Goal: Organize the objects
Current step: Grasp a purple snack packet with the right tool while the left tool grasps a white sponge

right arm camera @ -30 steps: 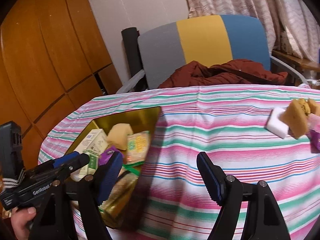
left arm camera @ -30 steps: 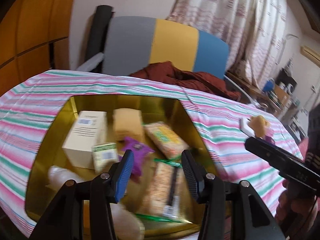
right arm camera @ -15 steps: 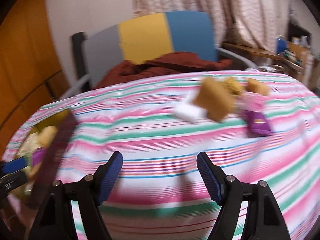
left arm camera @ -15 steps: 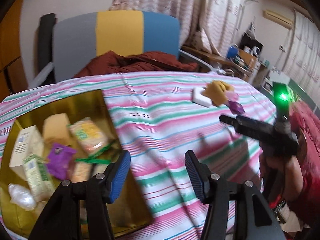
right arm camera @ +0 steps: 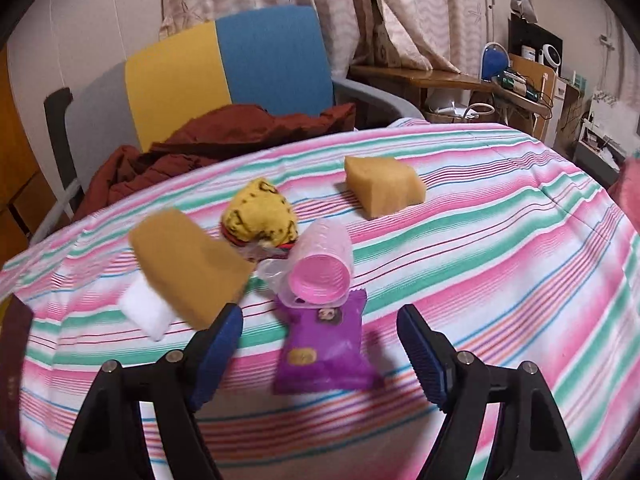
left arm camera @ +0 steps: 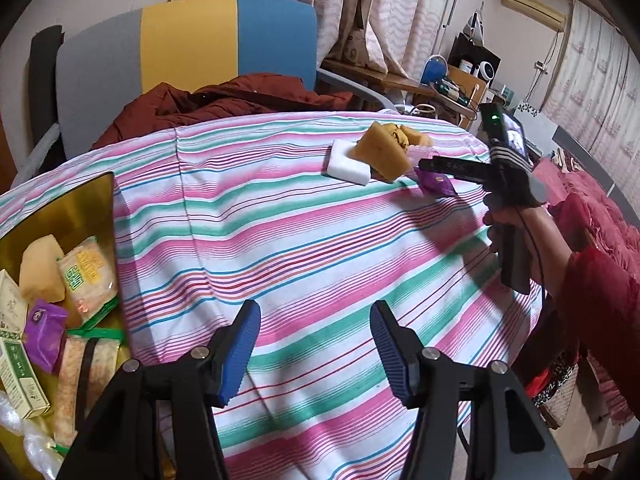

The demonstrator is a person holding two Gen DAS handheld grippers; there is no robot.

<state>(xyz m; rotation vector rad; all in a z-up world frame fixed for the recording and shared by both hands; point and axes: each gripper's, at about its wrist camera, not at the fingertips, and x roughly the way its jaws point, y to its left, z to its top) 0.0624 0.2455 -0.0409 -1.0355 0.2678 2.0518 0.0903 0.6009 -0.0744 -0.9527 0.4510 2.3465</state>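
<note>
A gold tray (left arm camera: 94, 196) at the left holds a sponge (left arm camera: 40, 272), a snack packet (left arm camera: 86, 276), a purple packet (left arm camera: 44, 332) and small boxes. My left gripper (left arm camera: 314, 312) hangs open over bare striped cloth, right of the tray, with nothing between its fingers. My right gripper (right arm camera: 319, 316) is open just above a purple packet (right arm camera: 320, 352). Behind that packet lie a pink roller (right arm camera: 320, 276), a yellow knitted thing (right arm camera: 260, 216), a brown sponge (right arm camera: 188, 264) leaning on a white block (right arm camera: 146, 312), and a second sponge (right arm camera: 384, 192). In the left wrist view the right gripper (left arm camera: 440, 166) points at this pile.
A striped cloth (left arm camera: 320, 240) covers the round table. Behind the table stands a grey, yellow and blue chair (left arm camera: 192, 40) with a dark red jacket (left arm camera: 224, 96) on it. A hand in a red sleeve (left arm camera: 600, 288) holds the right gripper. Cluttered desks stand at the far right.
Both views have swung right, away from the tray. The right gripper has come up close to the pile of loose things. The left gripper's jaws stand wider than a second ago.
</note>
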